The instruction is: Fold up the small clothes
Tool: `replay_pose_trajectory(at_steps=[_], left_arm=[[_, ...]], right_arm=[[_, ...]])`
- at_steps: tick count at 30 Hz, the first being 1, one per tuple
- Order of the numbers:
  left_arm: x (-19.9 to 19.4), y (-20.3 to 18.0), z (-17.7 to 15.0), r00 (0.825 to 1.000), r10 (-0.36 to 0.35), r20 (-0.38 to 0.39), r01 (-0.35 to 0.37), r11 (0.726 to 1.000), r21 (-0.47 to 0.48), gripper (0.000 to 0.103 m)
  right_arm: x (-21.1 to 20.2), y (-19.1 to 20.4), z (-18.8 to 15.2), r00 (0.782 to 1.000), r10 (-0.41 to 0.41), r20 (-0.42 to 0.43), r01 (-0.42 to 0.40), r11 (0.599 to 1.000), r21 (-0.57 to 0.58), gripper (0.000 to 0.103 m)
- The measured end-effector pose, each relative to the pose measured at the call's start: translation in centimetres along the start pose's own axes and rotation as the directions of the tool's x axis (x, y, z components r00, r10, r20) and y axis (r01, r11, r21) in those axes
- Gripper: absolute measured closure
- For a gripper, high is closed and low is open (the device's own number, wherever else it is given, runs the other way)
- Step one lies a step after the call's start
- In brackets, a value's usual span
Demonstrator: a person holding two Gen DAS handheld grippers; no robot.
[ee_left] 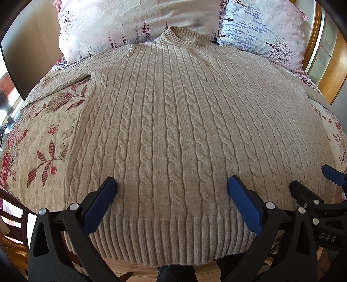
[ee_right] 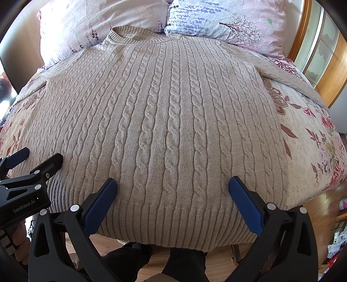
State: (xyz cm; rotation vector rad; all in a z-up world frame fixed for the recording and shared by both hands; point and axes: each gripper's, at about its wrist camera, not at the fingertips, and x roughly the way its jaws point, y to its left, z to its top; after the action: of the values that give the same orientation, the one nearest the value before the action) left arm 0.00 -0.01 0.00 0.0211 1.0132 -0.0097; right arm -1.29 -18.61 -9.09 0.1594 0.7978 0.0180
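Ribbed hem (ee_left: 173, 240) nearest, sweater (ee_left: 173, 121) lengthwise, collar (ee_left: 184, 35) toward pillows (ee_left: 130, 19).

Bright, even daylight across both views, sharp focus on the beige cable-knit sweater (ee_left: 173, 130), every twist crisp. Blown-out window glare at the far left edge. Soft shadows under the blue-padded black left tongs (ee_left: 172, 184). Heavy fisheye bulge bends the floral-sheeted bed (ee_right: 308, 156); the corners go black.
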Motion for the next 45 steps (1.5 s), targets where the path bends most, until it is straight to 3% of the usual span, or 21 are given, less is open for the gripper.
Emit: replay_pose_trajectory(at_steps=[21,34,39,45], left_arm=[[0.0,0.0,0.0,1.0,0.0,-0.002,0.0,1.0,0.001,0.002],[0.3,0.2,0.7,1.0,-0.012,-0.02,0.012,1.0,0.012,0.002],[0.6,0.6,1.8,1.0,-0.02,-0.011,0.02,1.0,-0.014,0.002],[0.7,0.8,4.3,0.997,-0.067,0.031,0.068,0.996,-0.053,0.002]], right_arm=[[0.0,0.1,0.1,1.0,0.003,-0.001,-0.003,1.0,-0.006,0.001],[0.0,-0.9,0.3,0.995,0.083,0.056,-0.081,0.996,-0.037,0.001],[0.0,-2.7,1.6,0.989,0.13,0.073,-0.133,0.991,0.031,0.001],[0.3,-10.7,5.7,0.978,0.149,0.142,-0.185,0.942,0.282,0.016]])
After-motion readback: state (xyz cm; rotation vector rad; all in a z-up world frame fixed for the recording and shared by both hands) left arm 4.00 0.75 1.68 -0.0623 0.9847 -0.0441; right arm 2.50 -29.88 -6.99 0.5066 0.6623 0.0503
